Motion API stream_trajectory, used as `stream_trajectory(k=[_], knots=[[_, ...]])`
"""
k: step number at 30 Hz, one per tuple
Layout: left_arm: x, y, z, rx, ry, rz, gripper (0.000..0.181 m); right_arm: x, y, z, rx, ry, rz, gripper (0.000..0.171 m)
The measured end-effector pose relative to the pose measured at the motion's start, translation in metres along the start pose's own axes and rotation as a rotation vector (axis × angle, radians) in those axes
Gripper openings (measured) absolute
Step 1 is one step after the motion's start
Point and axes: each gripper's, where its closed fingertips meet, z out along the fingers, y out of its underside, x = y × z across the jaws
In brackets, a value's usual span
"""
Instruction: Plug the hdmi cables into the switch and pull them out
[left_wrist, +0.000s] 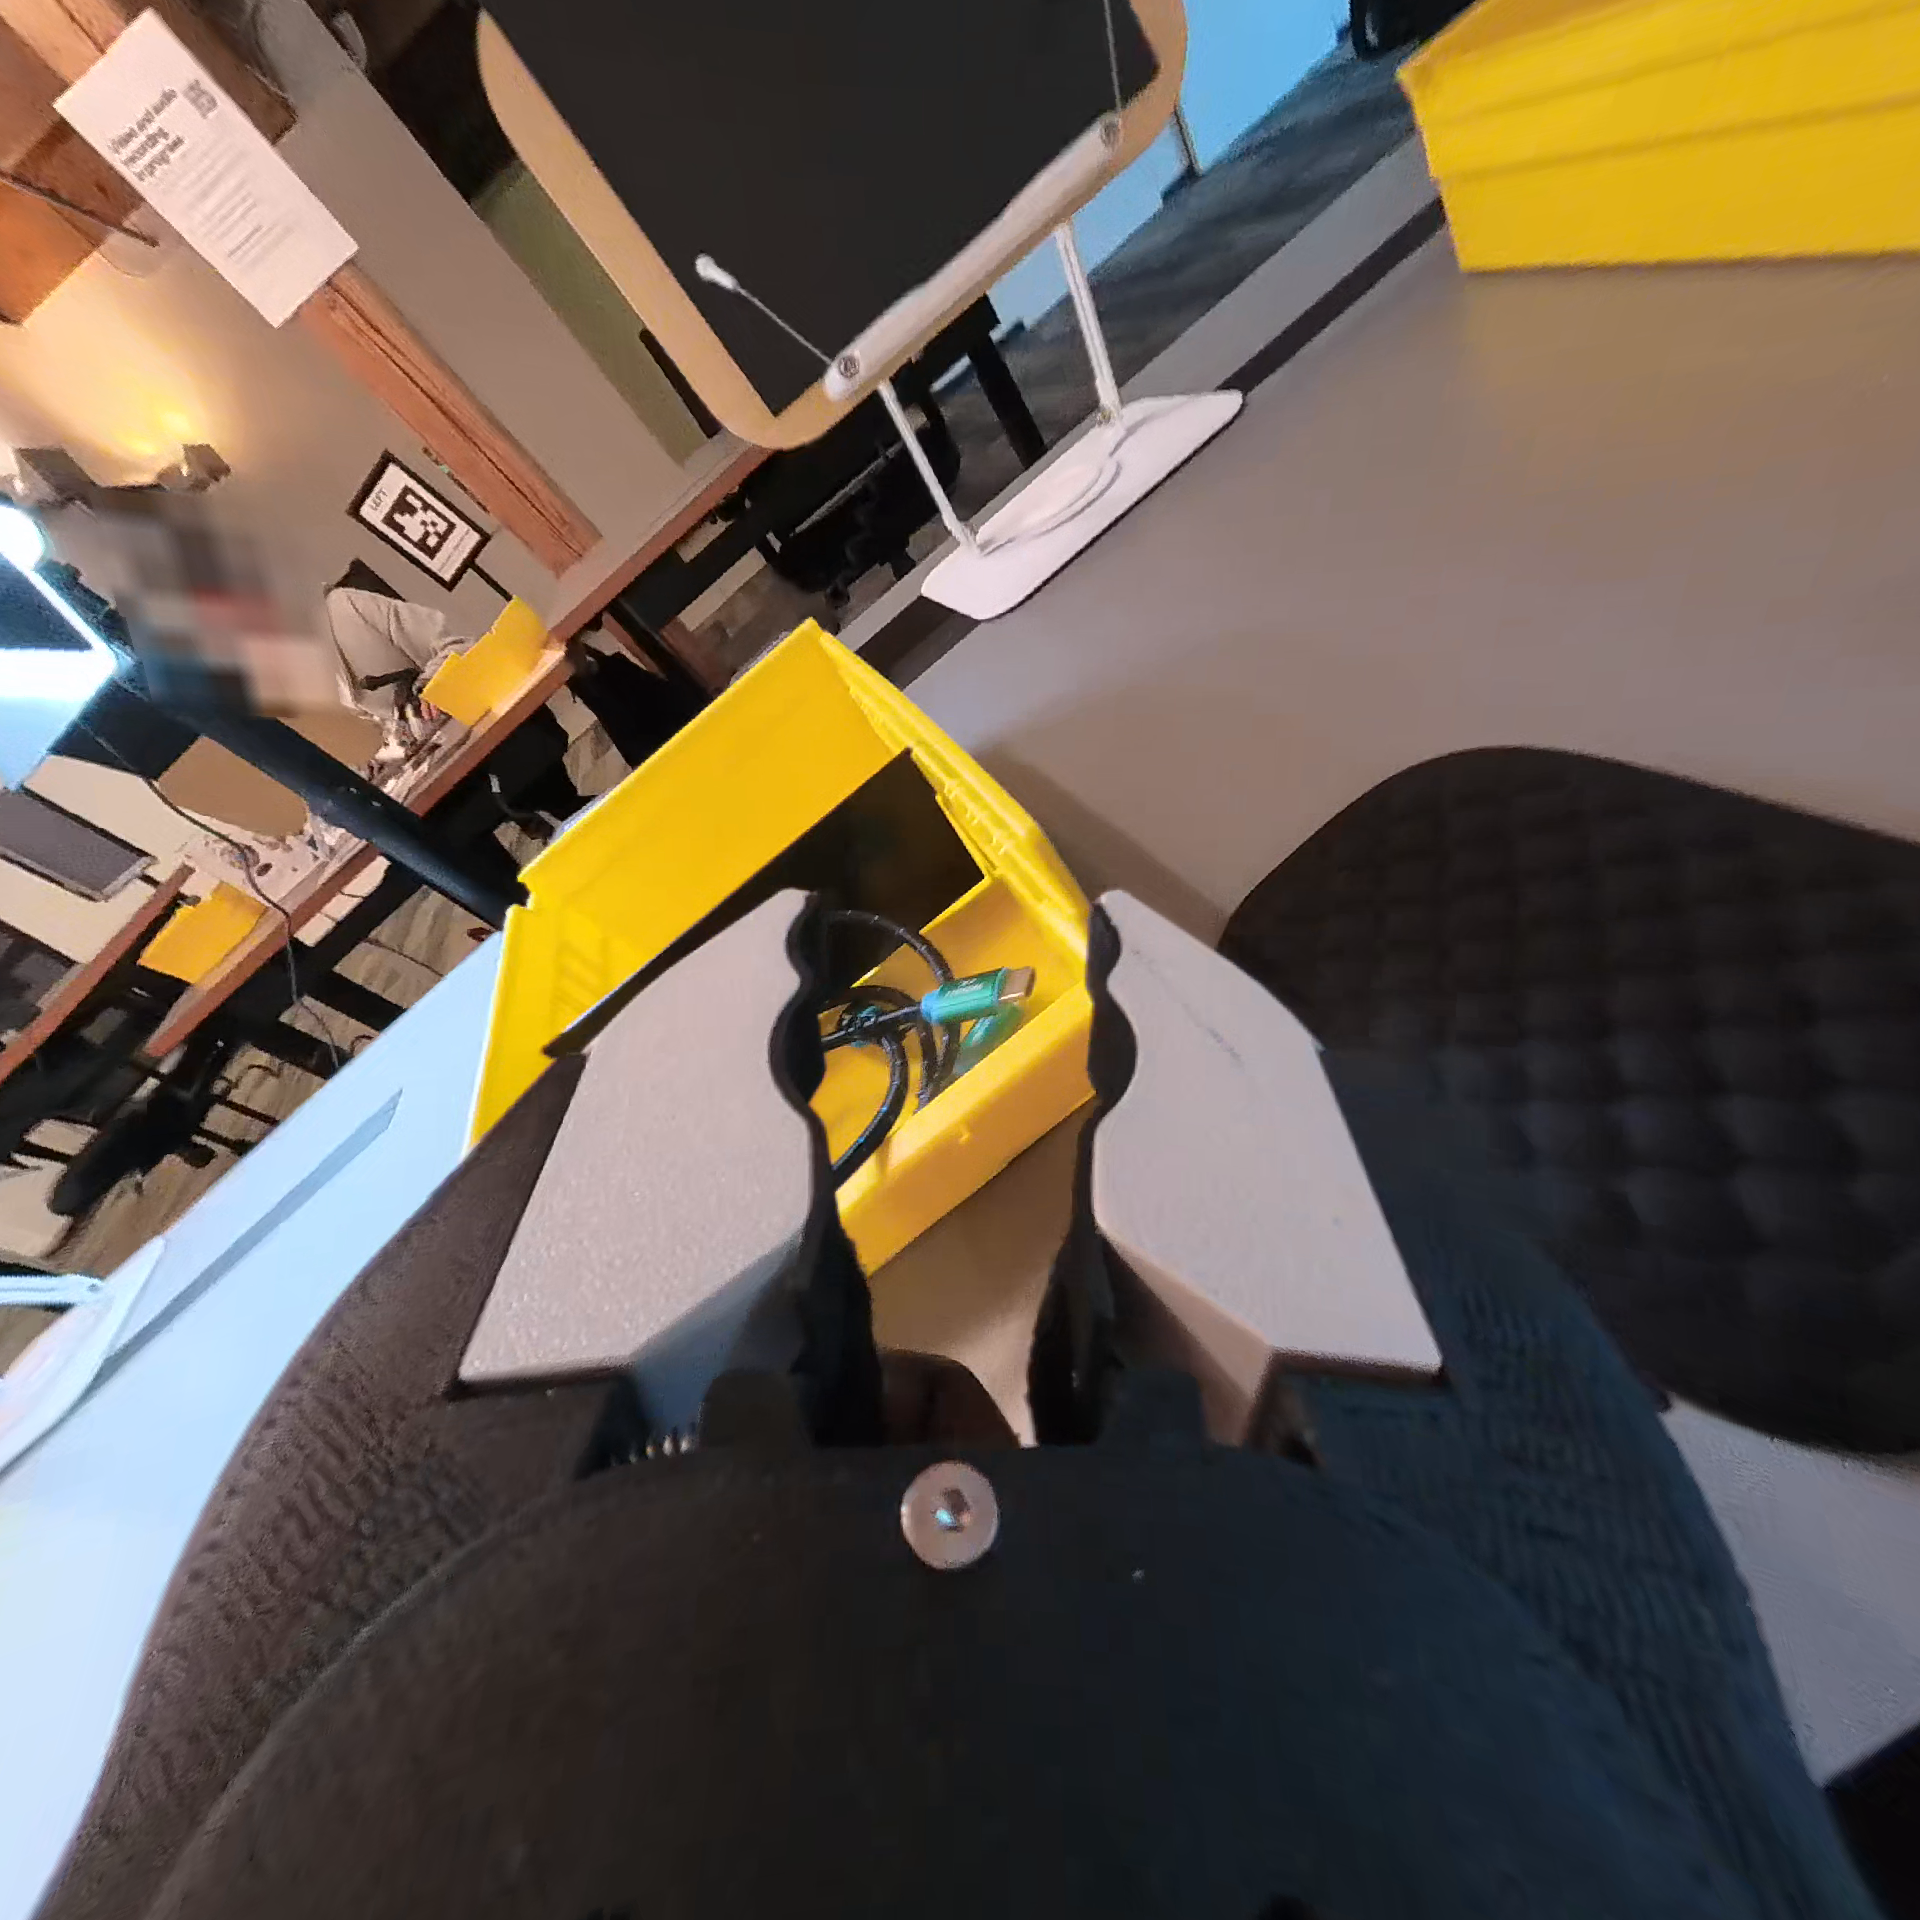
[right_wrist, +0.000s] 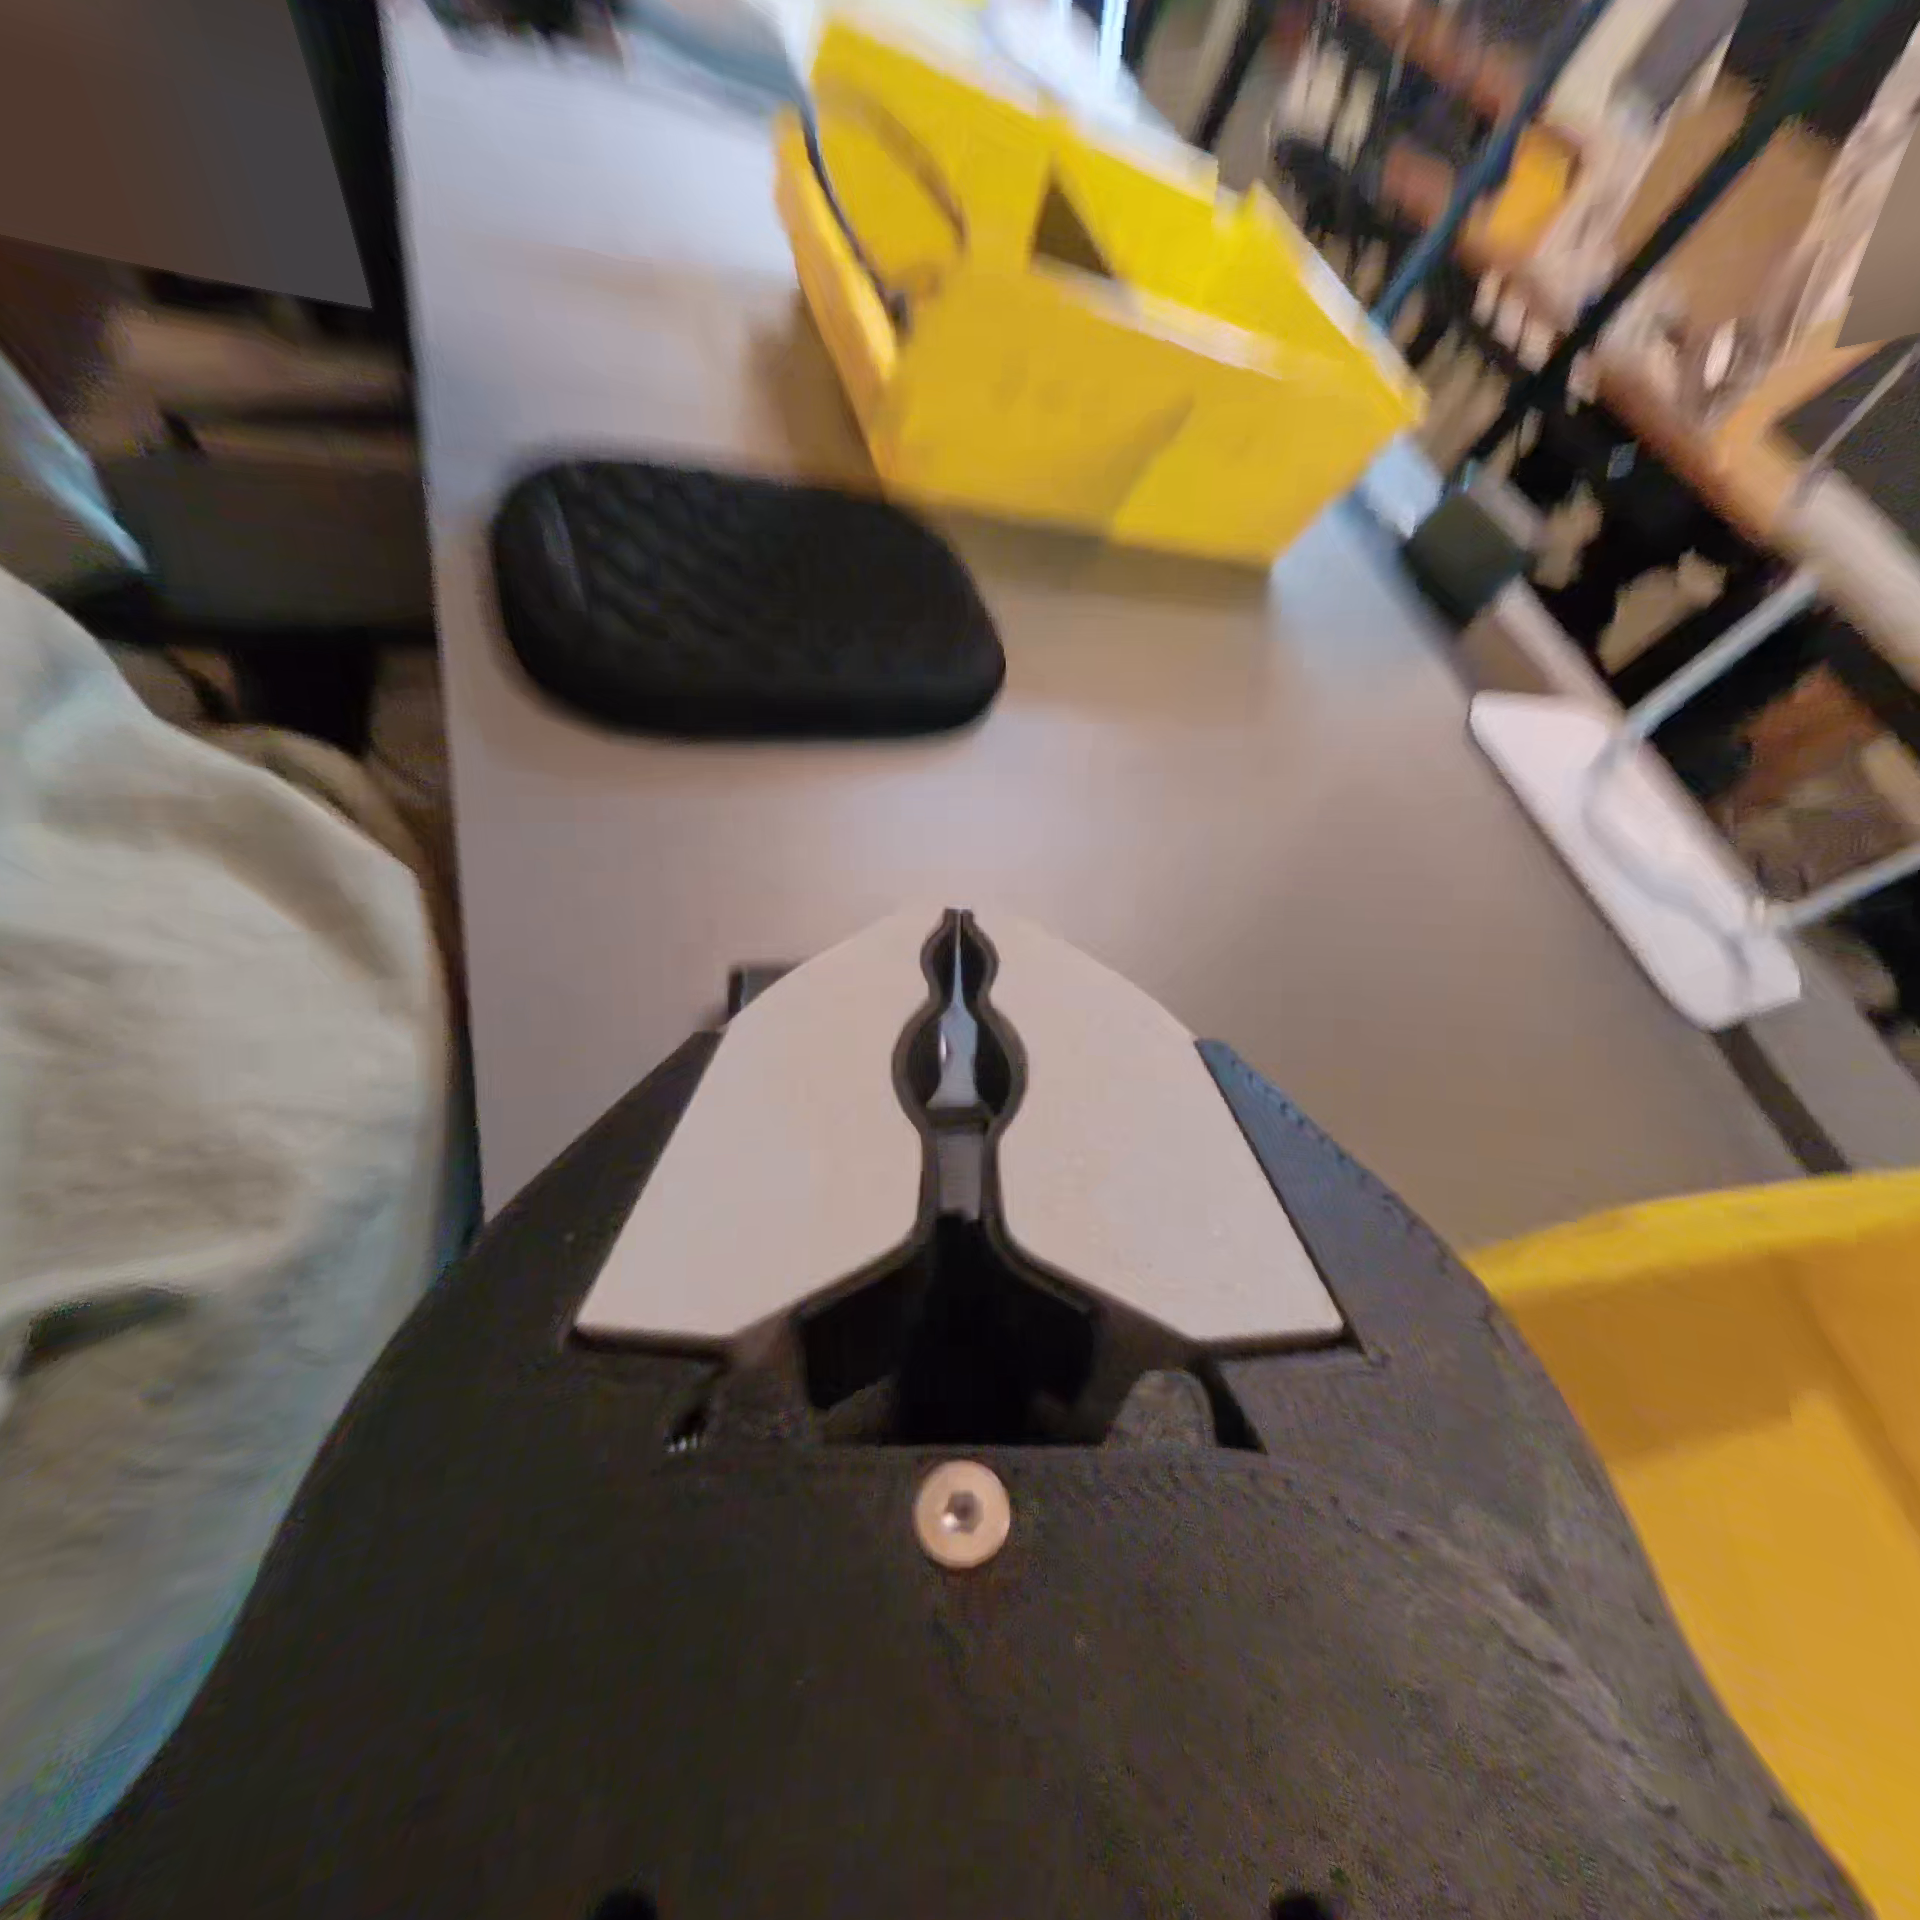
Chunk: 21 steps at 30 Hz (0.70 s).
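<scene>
Now | left hand-held gripper (left_wrist: 945, 935) spread, cable (left_wrist: 935, 1013) just ahead in bin (left_wrist: 727, 790) | right hand-held gripper (right_wrist: 958, 920) clenched, empty

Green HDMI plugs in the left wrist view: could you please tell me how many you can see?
2. One green plug lies uppermost in the yellow bin, tip pointing right; the second sits just beneath it. More may be hidden behind the left claw.

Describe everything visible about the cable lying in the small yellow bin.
The cable is thin, black and looks braided, bunched in loose loops on the floor of the open-fronted yellow bin. Two metallic green connector housings show: one lies on top with its silvery plug tip pointing toward the bin's right wall, the other sits beneath it, partly hidden. The open left gripper frames it without touching. Its far loops are hidden behind a finger.
</scene>
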Motion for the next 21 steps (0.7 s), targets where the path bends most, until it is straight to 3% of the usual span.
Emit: stream_trajectory(k=[3,5,6,7,8,11,14,16,21], knots=[[-0.005,0.011,0.019,-0.052,0.033,0.153,0.035,0.011,-0.024,-0.011,0.14,0.034,0.053,0.003],[-0.015,0.022,0.036,-0.153,0.047,0.296,0.034,0.018,-0.034,-0.015,0.195,0.069,0.053,0.026],[-0.019,0.028,0.045,-0.204,0.067,0.373,0.036,0.018,-0.037,-0.015,0.196,0.067,0.06,0.027],[-0.021,0.035,0.054,-0.254,0.11,0.439,0.038,0.016,-0.041,-0.016,0.211,0.059,0.053,0.006],[-0.019,0.043,0.062,-0.302,0.174,0.482,0.04,0.013,-0.048,-0.018,0.255,0.046,0.037,0.0],[-0.01,0.064,0.079,-0.428,0.379,0.57,0.043,0.007,-0.062,-0.018,0.336,0.014,0.068,0.0],[-0.009,0.085,0.091,-0.531,0.509,0.639,0.039,0.008,-0.07,-0.017,0.388,-0.011,0.143,0.048],[-0.011,0.098,0.098,-0.586,0.559,0.663,0.035,0.007,-0.071,-0.016,0.39,-0.051,0.207,0.068],[-0.003,0.111,0.105,-0.602,0.636,0.601,0.02,0.021,-0.064,-0.018,0.39,0.018,0.224,0.068]])
